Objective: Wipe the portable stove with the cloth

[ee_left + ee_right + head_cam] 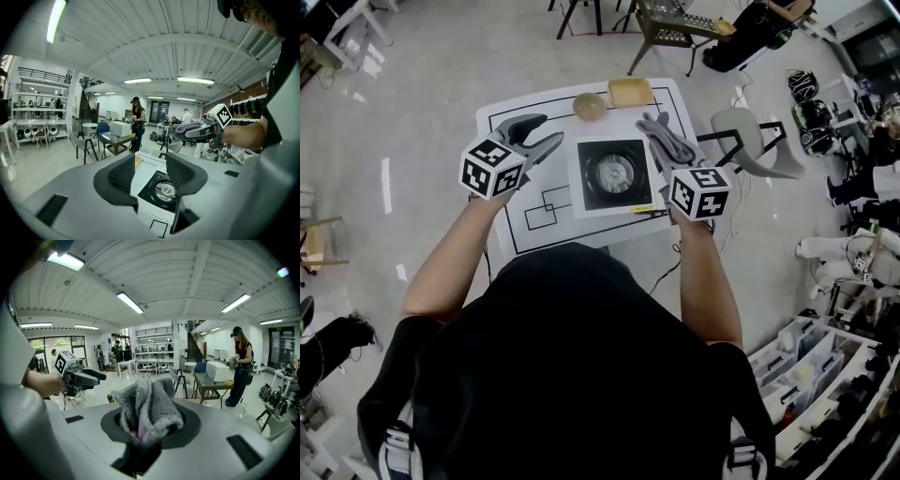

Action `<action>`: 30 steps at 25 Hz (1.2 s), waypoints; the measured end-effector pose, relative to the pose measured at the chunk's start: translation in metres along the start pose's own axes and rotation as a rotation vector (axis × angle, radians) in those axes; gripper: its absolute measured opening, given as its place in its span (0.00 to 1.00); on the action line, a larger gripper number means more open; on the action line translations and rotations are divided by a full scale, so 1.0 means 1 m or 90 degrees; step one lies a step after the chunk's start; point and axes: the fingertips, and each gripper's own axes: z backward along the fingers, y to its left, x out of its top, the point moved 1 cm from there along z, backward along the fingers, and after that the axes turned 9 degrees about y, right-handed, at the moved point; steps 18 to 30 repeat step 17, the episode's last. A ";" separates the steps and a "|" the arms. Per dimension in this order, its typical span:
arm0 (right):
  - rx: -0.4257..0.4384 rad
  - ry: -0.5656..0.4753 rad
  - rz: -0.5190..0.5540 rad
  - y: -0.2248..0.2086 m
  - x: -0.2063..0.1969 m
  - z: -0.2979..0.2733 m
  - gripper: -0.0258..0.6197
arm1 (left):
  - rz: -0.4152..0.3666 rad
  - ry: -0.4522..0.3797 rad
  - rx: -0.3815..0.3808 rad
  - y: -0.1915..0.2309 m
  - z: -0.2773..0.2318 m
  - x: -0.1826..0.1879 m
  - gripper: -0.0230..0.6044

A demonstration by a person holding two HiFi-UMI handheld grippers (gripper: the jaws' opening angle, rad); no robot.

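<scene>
While right tongs (149,422) clench the cloth (146,406), left tongs (149,174) gape empty, both flanking the stove (614,174).

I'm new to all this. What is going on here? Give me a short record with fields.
Setting: white table in a large workshop hall
On table: portable stove in the middle; bowl and shallow tray at the far edge
Left gripper: open, nothing between its jaws, left of the stove
Right gripper: shut on a grey cloth
Wiping: not under way; the cloth is in the air, off the stove
</scene>
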 end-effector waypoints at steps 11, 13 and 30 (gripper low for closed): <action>-0.039 -0.085 0.003 0.014 0.012 0.035 0.23 | -0.003 -0.021 -0.016 -0.005 0.043 -0.002 0.38; -0.044 -0.088 0.001 0.012 0.010 0.037 0.23 | -0.001 -0.022 -0.016 -0.004 0.045 -0.005 0.37; -0.053 -0.090 -0.007 0.004 0.004 0.035 0.23 | 0.009 -0.030 -0.013 0.001 0.044 -0.006 0.37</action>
